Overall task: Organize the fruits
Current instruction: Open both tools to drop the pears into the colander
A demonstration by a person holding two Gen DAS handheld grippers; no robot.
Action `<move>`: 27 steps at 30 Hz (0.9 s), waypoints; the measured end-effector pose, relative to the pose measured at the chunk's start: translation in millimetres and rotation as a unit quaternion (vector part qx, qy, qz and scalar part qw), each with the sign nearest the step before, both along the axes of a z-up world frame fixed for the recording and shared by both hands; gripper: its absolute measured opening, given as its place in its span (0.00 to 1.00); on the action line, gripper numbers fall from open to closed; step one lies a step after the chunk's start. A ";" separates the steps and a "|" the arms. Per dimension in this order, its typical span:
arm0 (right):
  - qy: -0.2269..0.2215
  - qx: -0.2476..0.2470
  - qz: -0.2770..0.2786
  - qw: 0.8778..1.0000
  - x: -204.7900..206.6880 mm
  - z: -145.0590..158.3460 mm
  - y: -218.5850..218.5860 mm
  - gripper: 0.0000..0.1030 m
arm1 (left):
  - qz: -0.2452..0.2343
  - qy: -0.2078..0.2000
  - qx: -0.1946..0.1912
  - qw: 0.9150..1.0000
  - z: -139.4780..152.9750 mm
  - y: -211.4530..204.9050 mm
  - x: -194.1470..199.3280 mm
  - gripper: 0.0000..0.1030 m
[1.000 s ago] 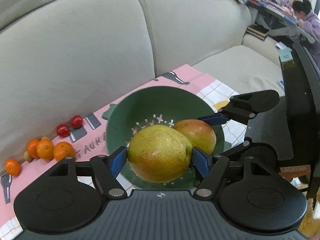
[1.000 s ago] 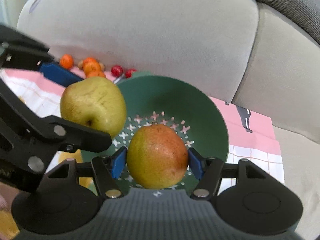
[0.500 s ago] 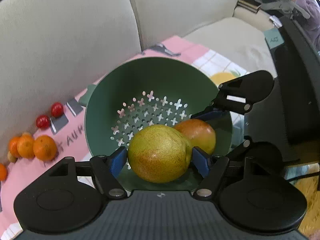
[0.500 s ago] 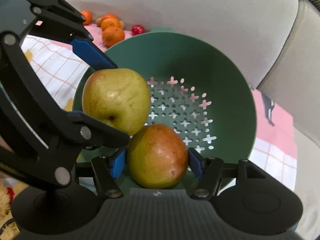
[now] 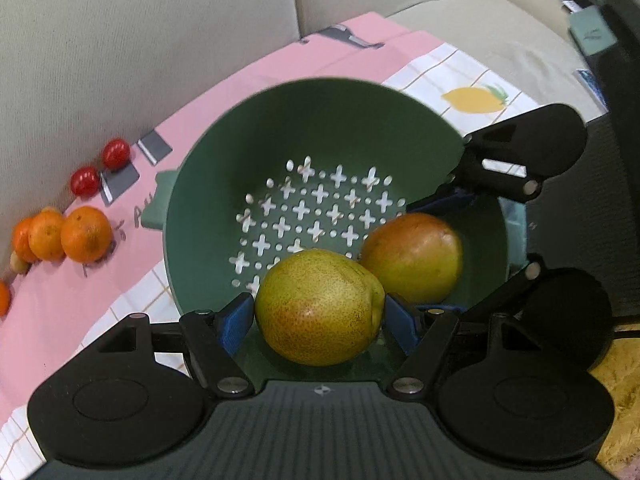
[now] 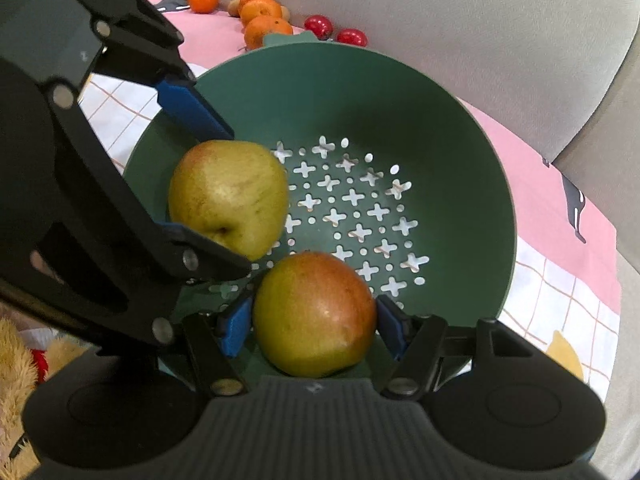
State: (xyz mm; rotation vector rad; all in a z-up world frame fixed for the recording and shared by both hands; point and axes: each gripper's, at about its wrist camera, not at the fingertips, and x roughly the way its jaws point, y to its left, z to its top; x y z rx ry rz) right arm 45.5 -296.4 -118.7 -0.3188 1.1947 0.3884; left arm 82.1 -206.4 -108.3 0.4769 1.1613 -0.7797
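A green perforated colander (image 5: 328, 120) (image 6: 460, 140) sits on a pink and checked cloth on the sofa seat. My left gripper (image 5: 318, 316) is shut on a yellow-green pear (image 5: 318, 306) (image 6: 228, 196), held inside the bowl near its front wall. My right gripper (image 6: 314, 320) is shut on a red-yellow pear (image 6: 314, 314) (image 5: 412, 258), also down inside the bowl, just to the right of the first. Both grippers point steeply down. The two fruits hang close together; whether they rest on the bowl's bottom I cannot tell.
Several small oranges (image 5: 86, 234) (image 6: 264, 26) and two red cherry tomatoes (image 5: 100, 168) (image 6: 334, 30) lie on the cloth (image 5: 280, 64) against the beige sofa back (image 5: 140, 40). A yellow plush thing (image 6: 16, 360) lies at the seat's near edge. A dark desk (image 5: 616, 60) stands at the right.
Both grippers tilted further down and sank with their pears from above the colander's rim into the bowl. The grips have not changed.
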 end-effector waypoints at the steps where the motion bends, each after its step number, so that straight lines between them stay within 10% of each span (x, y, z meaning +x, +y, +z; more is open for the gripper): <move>1: 0.000 0.000 0.000 1.000 0.3 -0.2 -0.6 0.61 | 0.004 0.003 0.001 1.000 -1.4 0.6 1.6 0.80; 27: -0.050 -0.017 -0.021 0.998 -18.6 49.1 6.4 0.82 | 0.021 -0.044 -0.035 0.998 41.9 18.9 -15.1 0.80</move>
